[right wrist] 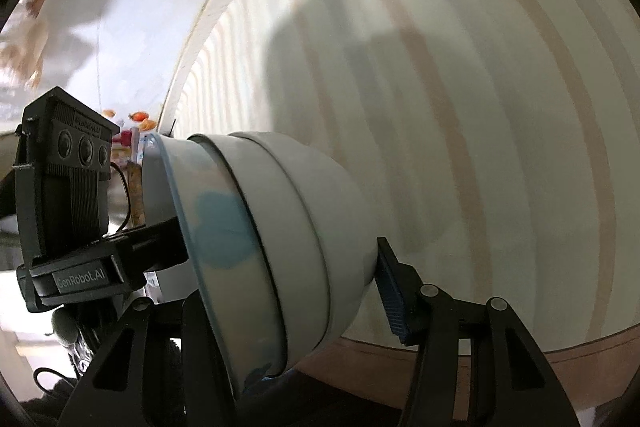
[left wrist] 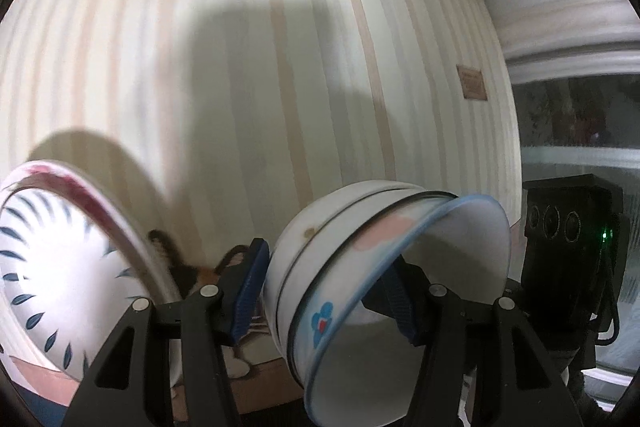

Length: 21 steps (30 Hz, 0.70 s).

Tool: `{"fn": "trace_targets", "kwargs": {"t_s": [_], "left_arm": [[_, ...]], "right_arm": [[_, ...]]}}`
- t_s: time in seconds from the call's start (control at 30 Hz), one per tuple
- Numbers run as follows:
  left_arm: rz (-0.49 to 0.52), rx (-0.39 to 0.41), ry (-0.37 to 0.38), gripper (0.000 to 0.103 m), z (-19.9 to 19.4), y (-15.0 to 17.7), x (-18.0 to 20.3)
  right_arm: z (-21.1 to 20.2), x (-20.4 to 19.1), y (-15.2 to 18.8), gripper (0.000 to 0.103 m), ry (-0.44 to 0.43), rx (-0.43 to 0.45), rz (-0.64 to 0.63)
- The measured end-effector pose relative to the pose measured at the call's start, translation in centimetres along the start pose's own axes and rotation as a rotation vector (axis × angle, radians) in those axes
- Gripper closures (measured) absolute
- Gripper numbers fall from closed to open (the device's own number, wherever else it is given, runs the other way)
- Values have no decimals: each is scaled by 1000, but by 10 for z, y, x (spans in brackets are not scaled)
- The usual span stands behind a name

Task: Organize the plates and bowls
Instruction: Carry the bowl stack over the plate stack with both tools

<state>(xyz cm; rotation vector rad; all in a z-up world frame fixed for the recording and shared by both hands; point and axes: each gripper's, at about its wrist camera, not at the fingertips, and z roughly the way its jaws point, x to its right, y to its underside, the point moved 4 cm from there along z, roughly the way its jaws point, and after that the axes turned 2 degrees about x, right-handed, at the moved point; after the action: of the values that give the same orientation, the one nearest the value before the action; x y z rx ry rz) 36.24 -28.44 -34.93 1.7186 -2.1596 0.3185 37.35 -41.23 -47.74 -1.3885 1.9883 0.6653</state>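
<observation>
My worry is the stack of nested bowls (left wrist: 360, 291) sliding apart: it is tipped on its side in mid-air, against a striped wall (left wrist: 248, 67), and the inner bowls look only seated in one another, so a jolt or further tilt could shake them loose. In the left wrist view one blue pad of my left hand-held gripper (left wrist: 332, 299) sits inside the blue-rimmed outermost bowl, the other against the stack's base, so I judge that hand-held gripper pinching the stack. The right hand-held gripper (right wrist: 280, 291) also brackets the stack (right wrist: 272, 247), yet its visible pad stands just clear of the base, so I cannot tell whether it grips. If it doesn't, everything hangs on one grip. The bowls are white, with a blue rim line and blue and pink patches. A leaf-patterned plate (left wrist: 60, 267) stands tilted at left, near enough to knock.
</observation>
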Motion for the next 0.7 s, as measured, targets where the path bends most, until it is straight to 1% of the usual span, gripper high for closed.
{"fn": "trace_targets", "kwargs": {"t_s": [0.23, 0.4, 0.53, 0.6, 0.7], "left_arm": [[-33, 62, -3, 49, -43, 6, -36], [-72, 87, -14, 49, -67, 12, -70], [-118, 97, -22, 49, -79, 22, -103], [-145, 102, -23, 49, -80, 25, -114], [-184, 107, -24, 49, -80, 29, -132]], "right_arm": [[20, -57, -9, 47, -4, -16, -74], [48, -98, -8, 47, -16, -51, -119], [67, -118, 8, 47, -23, -84, -141], [84, -128, 11, 47, -29, -109, -150], [98, -135, 21, 47, -28, -138, -168]]}}
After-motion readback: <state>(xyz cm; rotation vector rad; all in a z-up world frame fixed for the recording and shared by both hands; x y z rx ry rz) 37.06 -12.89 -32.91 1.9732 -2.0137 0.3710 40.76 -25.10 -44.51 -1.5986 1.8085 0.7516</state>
